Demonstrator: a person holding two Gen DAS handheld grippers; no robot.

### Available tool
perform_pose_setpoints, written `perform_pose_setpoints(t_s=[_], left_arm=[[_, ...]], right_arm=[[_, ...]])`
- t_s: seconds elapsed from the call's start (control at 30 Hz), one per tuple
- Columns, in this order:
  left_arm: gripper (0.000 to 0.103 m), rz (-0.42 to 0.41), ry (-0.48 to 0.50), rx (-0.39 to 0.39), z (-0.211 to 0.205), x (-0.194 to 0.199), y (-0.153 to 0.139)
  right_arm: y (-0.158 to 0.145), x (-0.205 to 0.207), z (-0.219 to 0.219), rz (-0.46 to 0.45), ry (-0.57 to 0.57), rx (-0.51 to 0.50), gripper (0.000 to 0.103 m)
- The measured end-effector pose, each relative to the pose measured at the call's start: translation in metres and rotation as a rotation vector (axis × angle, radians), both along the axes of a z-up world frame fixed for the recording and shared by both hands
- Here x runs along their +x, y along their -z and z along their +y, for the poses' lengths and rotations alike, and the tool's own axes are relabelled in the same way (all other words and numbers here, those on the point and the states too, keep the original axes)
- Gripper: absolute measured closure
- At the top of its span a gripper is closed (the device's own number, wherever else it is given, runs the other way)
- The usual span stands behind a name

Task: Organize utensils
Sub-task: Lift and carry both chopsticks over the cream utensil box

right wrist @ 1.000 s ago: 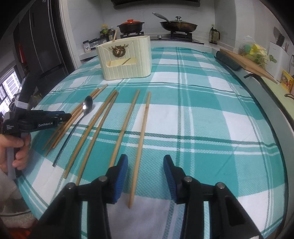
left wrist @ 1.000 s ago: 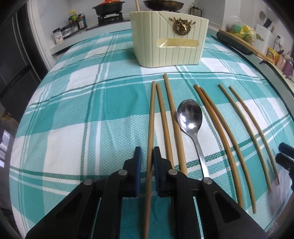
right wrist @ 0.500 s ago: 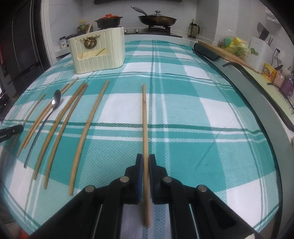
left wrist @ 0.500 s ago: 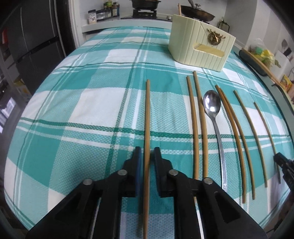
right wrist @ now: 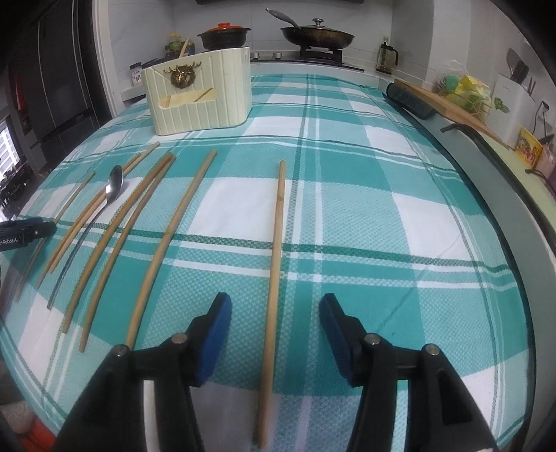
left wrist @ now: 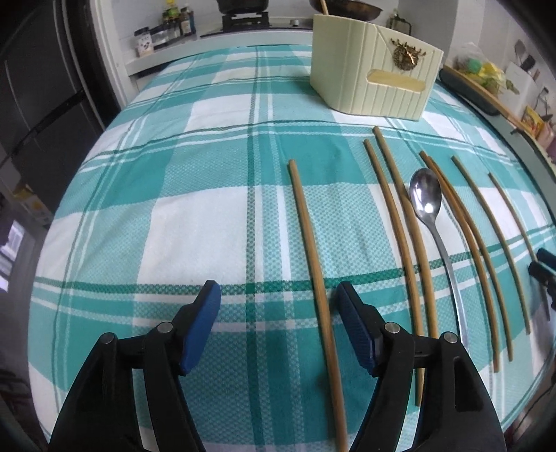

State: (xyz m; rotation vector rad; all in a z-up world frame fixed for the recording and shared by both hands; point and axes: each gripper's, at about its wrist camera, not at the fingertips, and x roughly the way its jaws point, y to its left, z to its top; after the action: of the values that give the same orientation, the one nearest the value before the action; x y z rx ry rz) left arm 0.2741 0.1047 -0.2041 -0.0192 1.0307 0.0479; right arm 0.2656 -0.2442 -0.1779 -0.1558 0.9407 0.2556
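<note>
two grippers [left wrist: 278, 306] [right wrist: 274, 313] just opened, chopsticks [left wrist: 312, 260] freed

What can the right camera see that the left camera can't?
Only the right wrist view shows the red-lidded pot, the whole frying pan and a chopstick lying between the right gripper's open jaws. Only the left wrist view shows the left gripper, open. Both show the spoon, the cream holder and the checked cloth.
</note>
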Motion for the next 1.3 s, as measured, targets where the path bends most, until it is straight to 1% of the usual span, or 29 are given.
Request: perform_pose_setpoints(t_s=[0.1, 0.2, 0.23, 0.27, 0.33, 0.4, 0.43, 0.5, 0.53, 0.57, 0.6, 0.63, 0.7, 0.73, 0.8, 0.83, 0.87, 0.97, 1.07, 1.2, 1.3], left_arm=[[0.031, 0.013, 0.014, -0.008, 0.003, 0.015, 0.000], [0.032, 0.032, 0.040, -0.014, 0.004, 0.029, 0.000], [0.032, 0.040, 0.052, -0.017, 0.004, 0.033, 0.000], [0.034, 0.049, 0.063, -0.022, 0.005, 0.038, 0.000], [0.038, 0.065, 0.077, -0.024, 0.007, 0.046, -0.001], [0.046, 0.078, 0.076, -0.028, 0.009, 0.053, -0.002], [0.048, 0.083, 0.073, -0.034, 0.010, 0.057, -0.003], [0.059, 0.089, 0.067, -0.038, 0.009, 0.065, -0.004], [0.063, 0.089, 0.064, -0.036, 0.008, 0.069, -0.004], [0.071, 0.090, 0.062, -0.033, 0.006, 0.072, -0.004], [0.076, 0.089, 0.058, -0.027, 0.004, 0.075, -0.005], [0.078, 0.089, 0.057, -0.023, 0.002, 0.078, -0.005], [0.092, 0.084, 0.060, -0.018, -0.002, 0.082, -0.005], [0.096, 0.082, 0.064, -0.027, -0.003, 0.084, -0.005], [0.098, 0.072, 0.053, -0.025, -0.005, 0.087, -0.005], [0.098, 0.067, 0.048, -0.025, -0.005, 0.087, -0.005], [0.099, 0.063, 0.040, -0.029, -0.005, 0.088, -0.005], [0.099, 0.057, 0.012, -0.066, -0.001, 0.088, -0.008], [0.099, 0.023, -0.007, -0.095, 0.004, 0.083, -0.020], [0.099, -0.043, -0.002, -0.109, 0.006, 0.071, -0.052], [0.099, -0.108, 0.018, -0.122, 0.007, 0.057, -0.085]], right_arm=[[-0.001, 0.014, 0.002, 0.020, -0.019, 0.009, 0.049], [-0.001, 0.034, 0.008, 0.043, -0.052, -0.009, 0.051], [-0.001, 0.040, 0.011, 0.055, -0.069, -0.015, 0.053], [-0.001, 0.048, 0.014, 0.068, -0.085, -0.019, 0.056], [-0.002, 0.063, 0.018, 0.095, -0.109, -0.025, 0.058], [-0.002, 0.078, 0.021, 0.117, -0.122, -0.031, 0.062], [-0.002, 0.085, 0.022, 0.128, -0.127, -0.030, 0.062], [-0.002, 0.098, 0.026, 0.143, -0.130, -0.037, 0.065], [-0.002, 0.104, 0.029, 0.145, -0.130, -0.044, 0.067], [-0.003, 0.110, 0.031, 0.146, -0.131, -0.047, 0.069], [-0.002, 0.115, 0.033, 0.152, -0.129, -0.045, 0.071], [-0.002, 0.121, 0.035, 0.159, -0.120, -0.036, 0.072], [-0.001, 0.130, 0.037, 0.157, -0.097, -0.030, 0.074], [-0.001, 0.134, 0.038, 0.157, -0.091, -0.027, 0.076], [0.000, 0.141, 0.039, 0.150, -0.068, -0.021, 0.084], [0.001, 0.144, 0.038, 0.149, -0.052, -0.015, 0.093], [0.000, 0.147, 0.036, 0.150, -0.036, -0.007, 0.096], [0.000, 0.154, 0.029, 0.163, -0.004, 0.053, 0.096], [-0.006, 0.153, 0.023, 0.153, 0.013, 0.099, 0.096], [-0.028, 0.146, 0.017, 0.117, 0.005, 0.151, 0.096], [-0.057, 0.136, 0.012, 0.073, -0.015, 0.183, 0.096]])
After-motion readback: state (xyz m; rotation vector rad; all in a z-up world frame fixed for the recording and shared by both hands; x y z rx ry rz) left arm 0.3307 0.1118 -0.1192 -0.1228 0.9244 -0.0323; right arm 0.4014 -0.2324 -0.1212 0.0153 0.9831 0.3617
